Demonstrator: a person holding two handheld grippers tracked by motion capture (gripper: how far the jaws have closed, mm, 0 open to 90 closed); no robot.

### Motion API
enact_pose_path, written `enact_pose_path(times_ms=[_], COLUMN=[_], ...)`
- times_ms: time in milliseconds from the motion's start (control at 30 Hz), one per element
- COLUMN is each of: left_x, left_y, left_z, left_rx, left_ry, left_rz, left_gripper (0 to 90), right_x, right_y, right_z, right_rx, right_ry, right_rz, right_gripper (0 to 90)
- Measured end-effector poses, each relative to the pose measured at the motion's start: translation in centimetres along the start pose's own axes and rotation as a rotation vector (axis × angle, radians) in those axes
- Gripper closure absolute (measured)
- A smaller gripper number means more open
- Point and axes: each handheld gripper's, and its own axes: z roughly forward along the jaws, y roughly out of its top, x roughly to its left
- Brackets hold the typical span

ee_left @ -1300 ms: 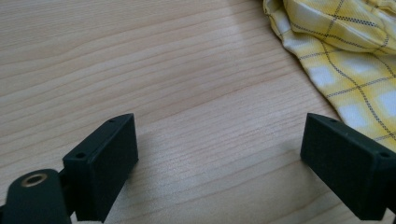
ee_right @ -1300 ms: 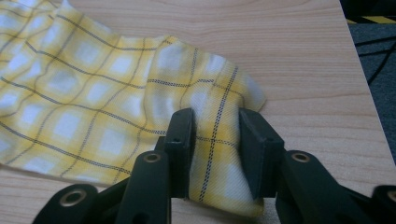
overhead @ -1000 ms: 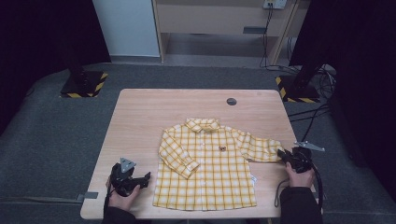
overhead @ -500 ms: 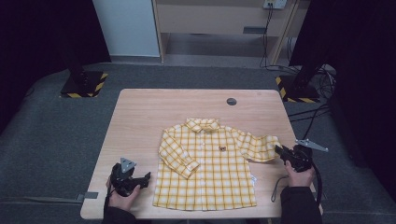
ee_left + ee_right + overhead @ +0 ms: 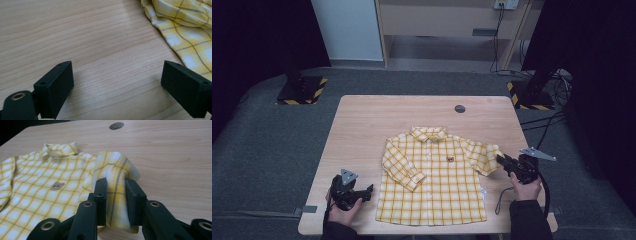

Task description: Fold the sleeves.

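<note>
**Shirt sleeve clamped by the right tongs**

The shirt [image 5: 432,180], a yellow plaid one with a small bear badge [image 5: 56,185] on the chest, is laid flat and face up on the wooden counter [image 5: 377,120], between the two tongs. Its one sleeve cuff [image 5: 115,185] is pinched between the jaws of the right tongs [image 5: 503,161], the fabric being folded up and held raised just off the counter. The rest of the shirt is spread out to the left of these tongs in the right gripper view, and a dark round disc [image 5: 116,125] is seen on the counter well beyond them.

The left tongs [image 5: 125,87] are held with jaws wide apart and nothing between them, low over bare wood. The shirt's hem edge [image 5: 185,47] is seen just beside their right jaw, apart from it. The other sleeve [image 5: 399,167] is folded across the shirt front, on the side toward the left tongs.

Each of the tongs is gripped by a hand at the near edge of the counter.
</note>
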Motion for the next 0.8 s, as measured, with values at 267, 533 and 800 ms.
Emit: enact_pose_path(times_ms=[267, 533, 800], left_x=[0.0, 0.0, 0.0], left_y=[0.0, 0.0, 0.0], left_z=[0.0, 0.0, 0.0], left_rx=[0.000, 0.001, 0.001], left_ry=[0.000, 0.000, 0.000], left_rz=[0.000, 0.001, 0.001], left_gripper=[10.0, 9.9, 9.8], right_x=[1.9, 3.5, 4.6], right_y=[0.2, 0.3, 0.2], right_z=[0.3, 0.8, 1.4], right_rx=[-0.001, 0.002, 0.022], right_ry=[0.050, 0.099, 0.129], right_rz=[-0.033, -0.055, -0.074], right_gripper=[73.0, 72.8, 72.6])
